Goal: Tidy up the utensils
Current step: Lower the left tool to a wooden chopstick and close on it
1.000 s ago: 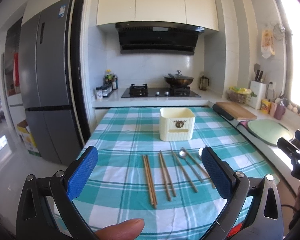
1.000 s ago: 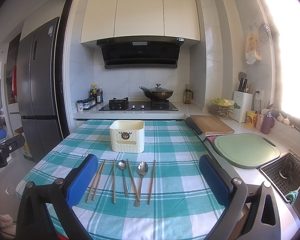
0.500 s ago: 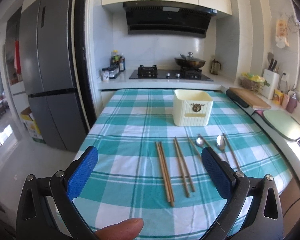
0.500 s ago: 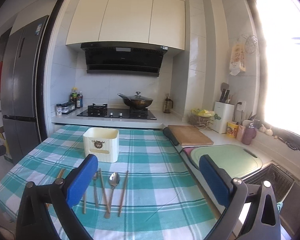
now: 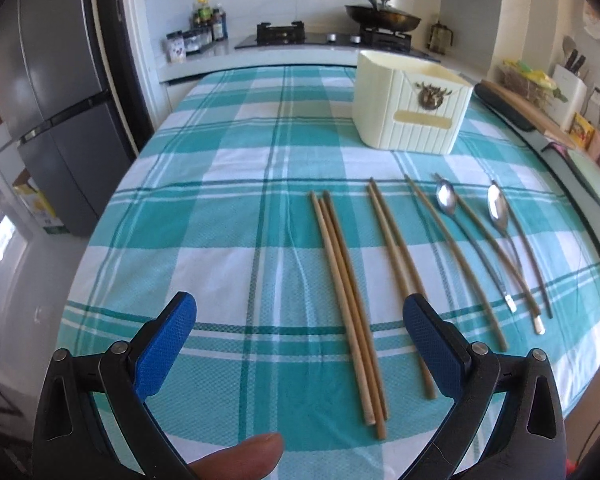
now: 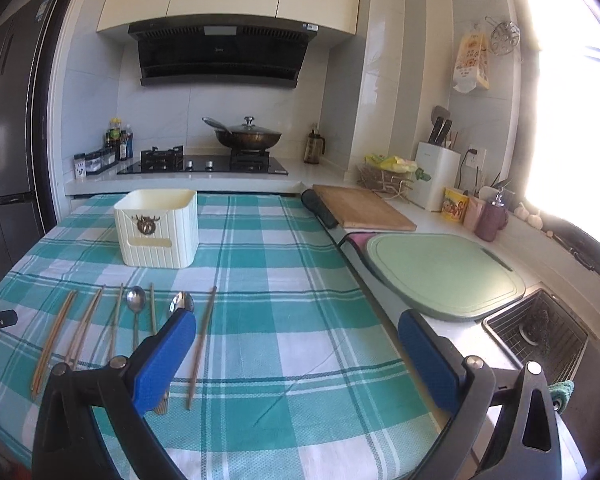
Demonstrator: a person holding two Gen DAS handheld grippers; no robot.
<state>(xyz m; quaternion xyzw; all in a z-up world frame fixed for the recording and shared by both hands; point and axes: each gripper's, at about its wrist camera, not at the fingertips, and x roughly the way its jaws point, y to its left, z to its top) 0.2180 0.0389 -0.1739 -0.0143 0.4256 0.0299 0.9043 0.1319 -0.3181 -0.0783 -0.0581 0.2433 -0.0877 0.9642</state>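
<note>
left hand-held gripper (image 5: 300, 340): released, above wooden chopsticks (image 5: 346, 300) | right hand-held gripper (image 6: 298, 344): released, empty | ribbed cream plastic holder (image 5: 412, 108): upright on teal-checked tabletop (image 5: 220, 216)

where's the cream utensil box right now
The cream utensil box stands upright on the checked tablecloth, on its far side toward the stove, beyond the row of chopsticks and spoons. In the right wrist view it sits far left.

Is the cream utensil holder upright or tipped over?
Upright. The cream utensil holder stands flat on the checked tablecloth, open top facing up. Whether anything is inside cannot be seen.
</note>
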